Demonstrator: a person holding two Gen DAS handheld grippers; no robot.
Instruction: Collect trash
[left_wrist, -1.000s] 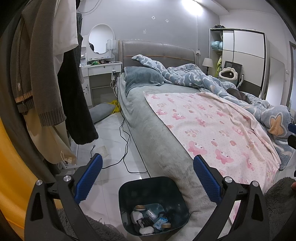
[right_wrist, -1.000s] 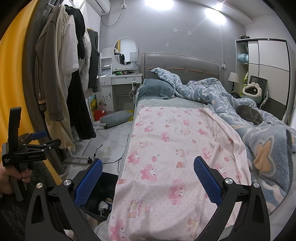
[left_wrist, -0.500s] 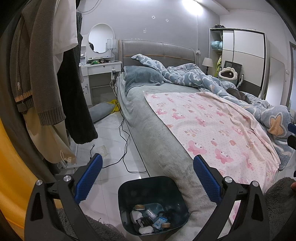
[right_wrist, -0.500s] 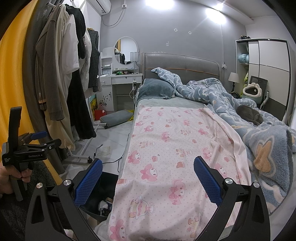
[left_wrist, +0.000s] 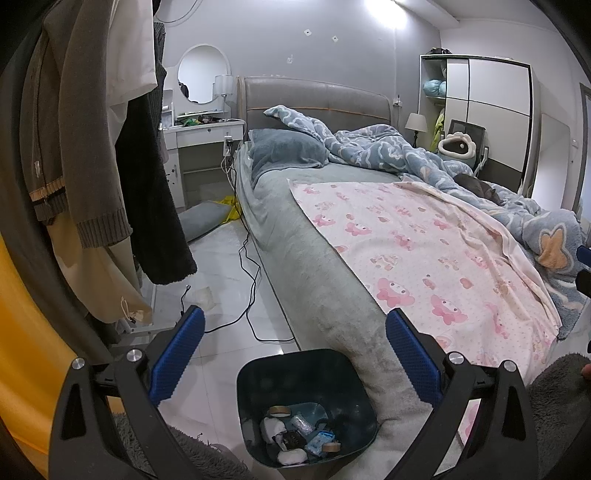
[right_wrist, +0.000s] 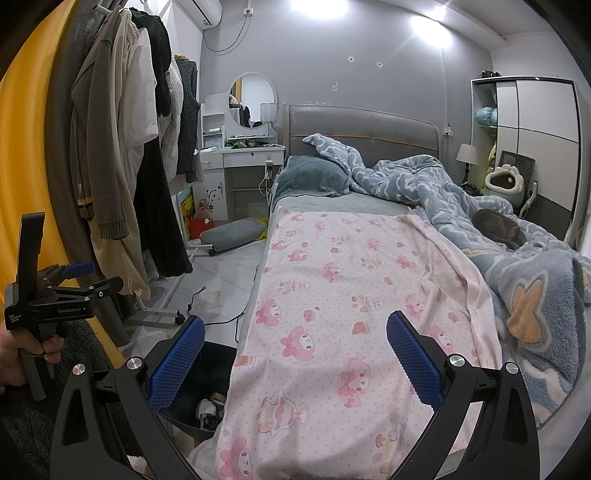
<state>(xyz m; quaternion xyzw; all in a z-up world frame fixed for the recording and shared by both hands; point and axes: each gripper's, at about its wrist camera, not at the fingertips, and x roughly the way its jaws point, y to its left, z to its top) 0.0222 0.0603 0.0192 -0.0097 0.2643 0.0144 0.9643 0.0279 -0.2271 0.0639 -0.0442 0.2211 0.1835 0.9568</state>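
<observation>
Pretty much nothing has changed from the earlier frames: both views match almost exactly, and the bin, bed and grippers sit where they were half a second and a second ago.

The left gripper (left_wrist: 293, 354) hangs over the dark teal trash bin (left_wrist: 258, 373) with its blue-padded fingers (left_wrist: 176, 355) spread wide and nothing between them. The bin stands on the white tile floor (left_wrist: 221, 266), pressed right against the foot corner of the bed (left_wrist: 317, 273). Inside it lies the collected trash (left_wrist: 295, 435): a couple of white crumpled bits, a tape roll, some small wrappers and a dark packet. Any print on those is too small to read.

The right gripper (right_wrist: 294, 358) is held over the pink cartoon-print sheet (right_wrist: 343, 280), fingers (right_wrist: 413, 360) also wide apart and empty. From this view only a slice of the bin (right_wrist: 192, 410) shows, tucked under the edge of the sheet.

At the left edge of the right wrist view, the person's left hand (right_wrist: 22, 354) grips the handle of the other gripper's body. There is white lettering on its side that looks like "GenRobot.AI", though it's tiny.

A grey cat (right_wrist: 498, 227) is curled up on the blue blanket (right_wrist: 424, 181). A black cable (left_wrist: 251, 280) trails across the floor beside the bed.
</observation>
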